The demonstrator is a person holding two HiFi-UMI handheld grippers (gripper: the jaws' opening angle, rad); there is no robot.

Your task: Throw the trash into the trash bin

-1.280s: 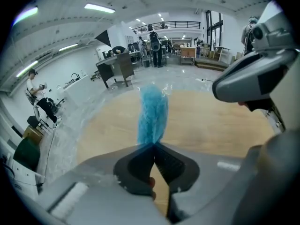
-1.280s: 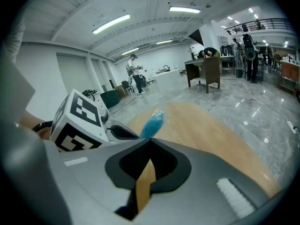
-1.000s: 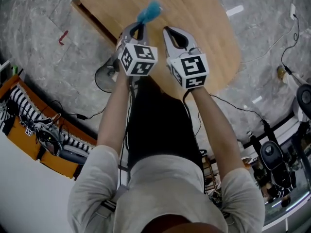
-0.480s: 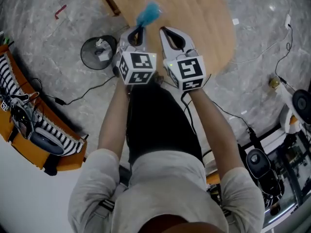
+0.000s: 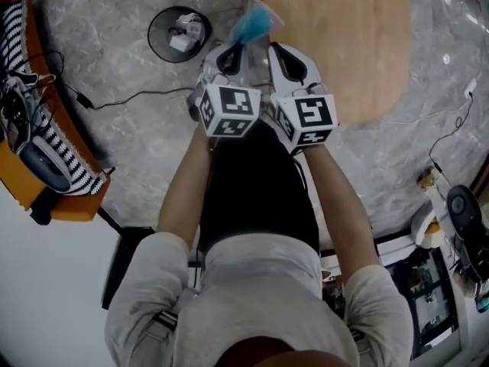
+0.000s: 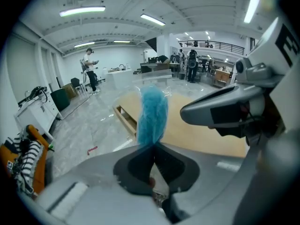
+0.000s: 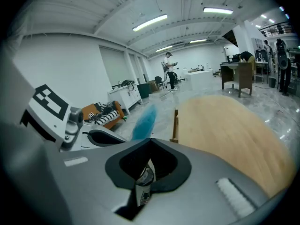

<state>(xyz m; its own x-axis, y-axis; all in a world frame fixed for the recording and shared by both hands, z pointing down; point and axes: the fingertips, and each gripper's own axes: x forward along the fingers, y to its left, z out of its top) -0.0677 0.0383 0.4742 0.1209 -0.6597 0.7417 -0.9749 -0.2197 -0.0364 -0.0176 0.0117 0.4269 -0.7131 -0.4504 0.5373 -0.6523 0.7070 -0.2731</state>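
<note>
Blue trash pinched, bin down to my left.
The trash bin stands on the floor. My left gripper has its fingers clenched on the blue trash at its base; it looks light, soft and clingy. My right gripper is closed on nothing, near the wooden surface.

The lower end of the blue trash was hidden where the left tongs were closed on it; a pale scrap was pinched in the right tongs, and what it was could not be told; the counter was cut off by the head view's top edge; the contents of the trash bin were too small to be named; the distant figures seen in the gripper views were too small to be made out.
</note>
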